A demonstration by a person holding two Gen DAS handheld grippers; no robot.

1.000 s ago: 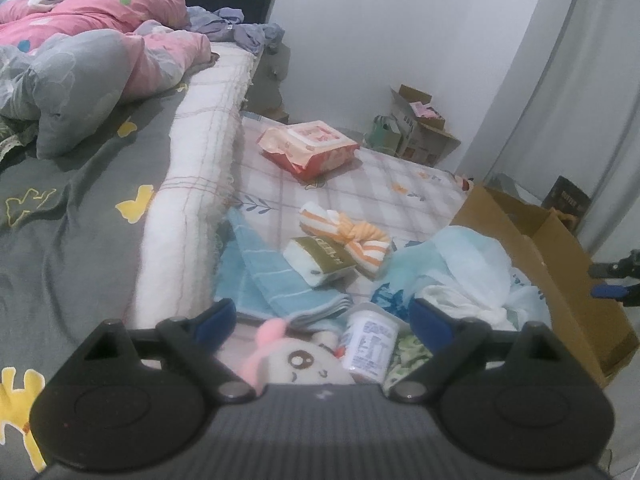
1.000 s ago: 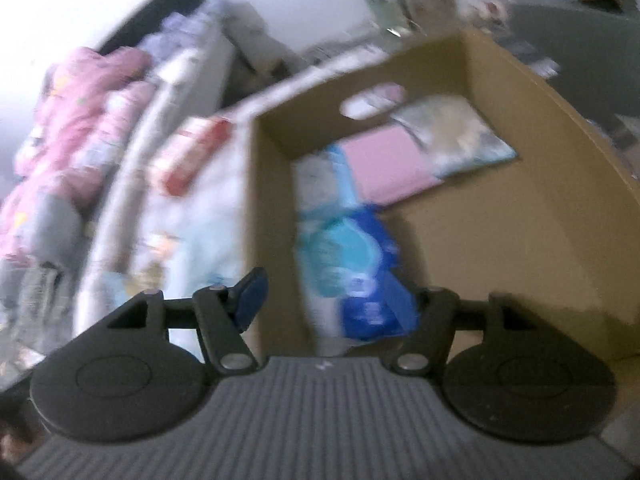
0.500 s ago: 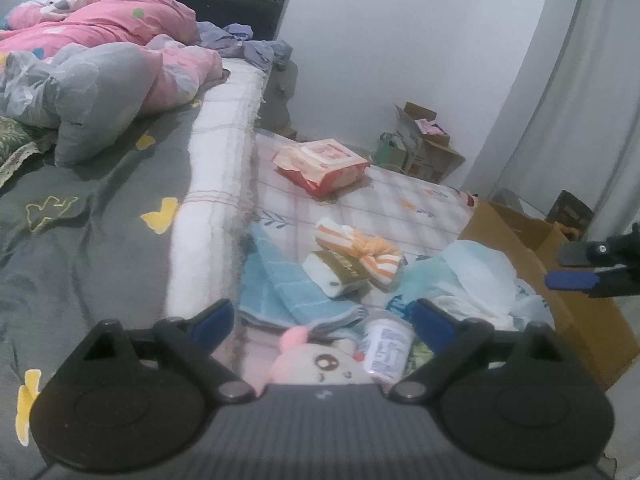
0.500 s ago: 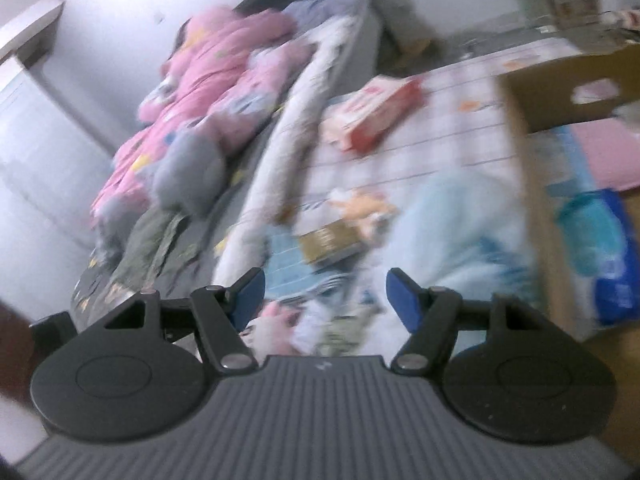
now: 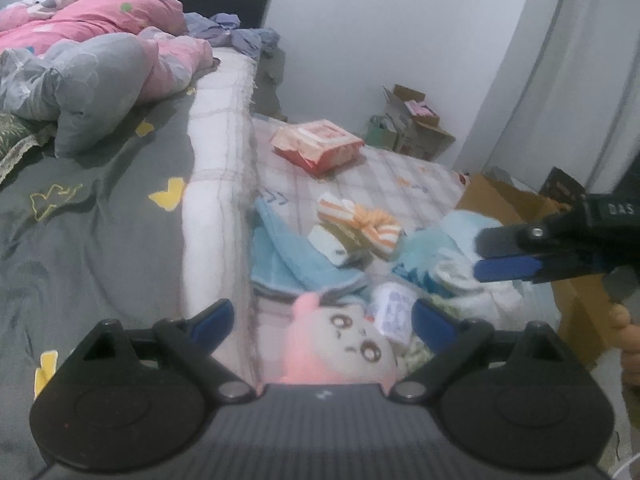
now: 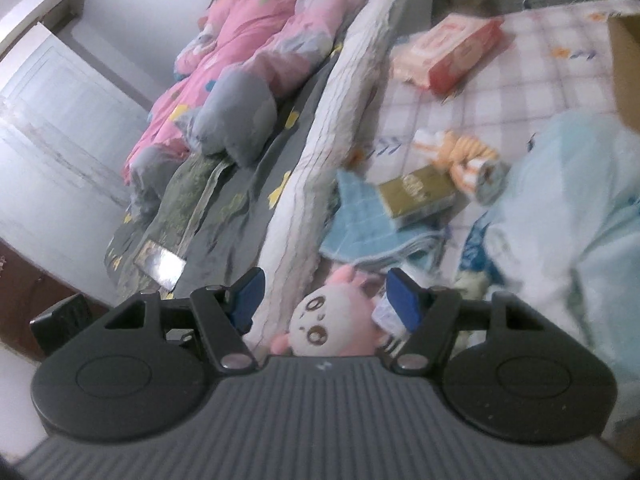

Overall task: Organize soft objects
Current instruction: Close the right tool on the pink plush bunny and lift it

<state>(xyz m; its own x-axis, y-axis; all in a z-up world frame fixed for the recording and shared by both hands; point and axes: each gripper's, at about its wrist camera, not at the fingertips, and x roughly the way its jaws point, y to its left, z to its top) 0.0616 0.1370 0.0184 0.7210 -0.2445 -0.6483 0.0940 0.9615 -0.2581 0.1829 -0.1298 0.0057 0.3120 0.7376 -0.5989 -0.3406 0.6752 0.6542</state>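
Observation:
A pink and white plush toy (image 5: 340, 348) (image 6: 324, 324) lies on the checked floor mat beside the bed. My left gripper (image 5: 322, 318) hangs over it, open and holding nothing. My right gripper (image 6: 326, 294) is open too, with the plush showing between its blue pads, untouched. In the left wrist view the right gripper (image 5: 504, 254) reaches in from the right above a pale blue cloth (image 5: 460, 248) (image 6: 560, 200). Nearby lie a blue towel (image 5: 292, 260) (image 6: 360, 224), an orange striped soft item (image 5: 360, 220) (image 6: 460, 152), a gold pack (image 6: 416, 196) and a small white bottle (image 5: 394, 312).
A cardboard box (image 5: 508, 204) (image 6: 624, 60) stands right of the pile. A red and pink wipes pack (image 5: 320, 144) (image 6: 452, 52) lies further back on the mat. The bed with grey sheet (image 5: 100, 208) and pink duvet (image 5: 100, 12) runs along the left. A hand (image 5: 628, 340) holds the right gripper.
My right gripper swung left from over the box's inside to over the pile and the plush, and came into the left wrist view from the right. The left gripper drifted slightly.

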